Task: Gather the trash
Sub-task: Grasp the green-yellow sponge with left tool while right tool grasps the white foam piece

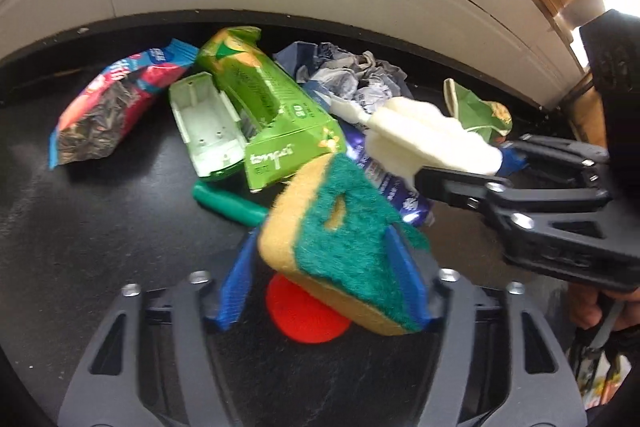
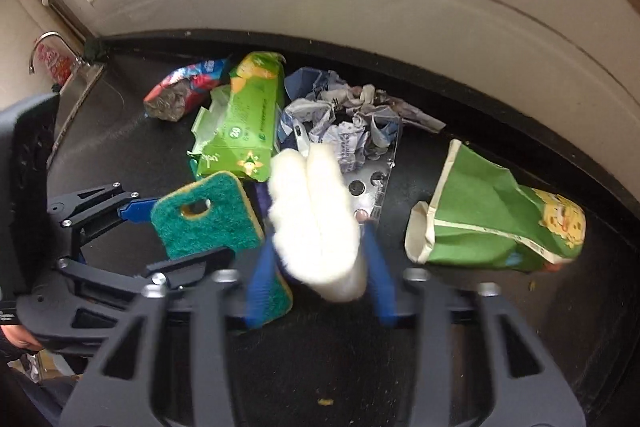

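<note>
Sponge [image 1: 340, 247] sits clamped between my left gripper [image 1: 320, 267] fingers, lifted clear of the black countertop [image 1: 100, 227], scrub side up; I judge I am holding it high so it clears the pile. My right gripper [image 2: 320, 255] is closed on a white foam brush head [image 2: 316, 219], its handle pointing toward the back edge, likewise carried above the surface. Remaining trash lies along that back edge: a green tissue box [image 1: 276, 115], torn open with no contents that I can see, a snack bag [image 1: 104, 111], crumpled paper [image 1: 352, 75] and a green paper bag [image 2: 492, 219] on its side, mouth open. No bin shows in either view.
</note>
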`<state>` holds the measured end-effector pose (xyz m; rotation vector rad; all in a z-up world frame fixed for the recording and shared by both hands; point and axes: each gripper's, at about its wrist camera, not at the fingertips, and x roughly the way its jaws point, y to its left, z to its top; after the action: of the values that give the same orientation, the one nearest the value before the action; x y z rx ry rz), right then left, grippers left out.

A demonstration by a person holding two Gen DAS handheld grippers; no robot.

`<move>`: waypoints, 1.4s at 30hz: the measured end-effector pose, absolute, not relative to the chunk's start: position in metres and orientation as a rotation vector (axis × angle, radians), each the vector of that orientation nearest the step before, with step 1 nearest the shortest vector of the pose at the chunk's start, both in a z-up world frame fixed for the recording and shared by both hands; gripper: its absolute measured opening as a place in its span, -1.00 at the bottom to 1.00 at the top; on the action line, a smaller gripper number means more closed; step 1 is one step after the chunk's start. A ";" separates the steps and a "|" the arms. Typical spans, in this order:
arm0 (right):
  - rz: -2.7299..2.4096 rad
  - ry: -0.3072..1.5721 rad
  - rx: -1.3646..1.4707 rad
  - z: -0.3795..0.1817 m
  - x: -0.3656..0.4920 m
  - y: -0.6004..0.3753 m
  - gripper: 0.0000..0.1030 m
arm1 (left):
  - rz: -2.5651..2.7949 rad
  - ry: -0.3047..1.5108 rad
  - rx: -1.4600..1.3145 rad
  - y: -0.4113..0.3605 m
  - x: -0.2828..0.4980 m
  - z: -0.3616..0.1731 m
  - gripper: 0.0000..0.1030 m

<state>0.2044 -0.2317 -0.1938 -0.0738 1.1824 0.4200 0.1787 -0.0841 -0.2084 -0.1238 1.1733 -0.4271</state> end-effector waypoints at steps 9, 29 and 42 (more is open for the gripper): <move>0.374 1.089 -0.033 -0.153 0.171 -0.248 -0.61 | -0.447 1.126 -0.092 -0.090 0.150 -0.165 -0.45; 0.285 1.212 -0.025 -0.139 0.063 -0.247 -0.62 | -0.418 1.076 -0.041 -0.064 0.046 -0.117 -0.45; 0.296 1.224 0.010 -0.148 0.026 -0.237 -0.62 | -0.402 1.074 -0.014 -0.047 0.024 -0.120 -0.45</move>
<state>0.0259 -0.2365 -0.1480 0.0103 1.2237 0.2956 0.0244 -0.0467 -0.1203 -0.0140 1.0740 -0.4022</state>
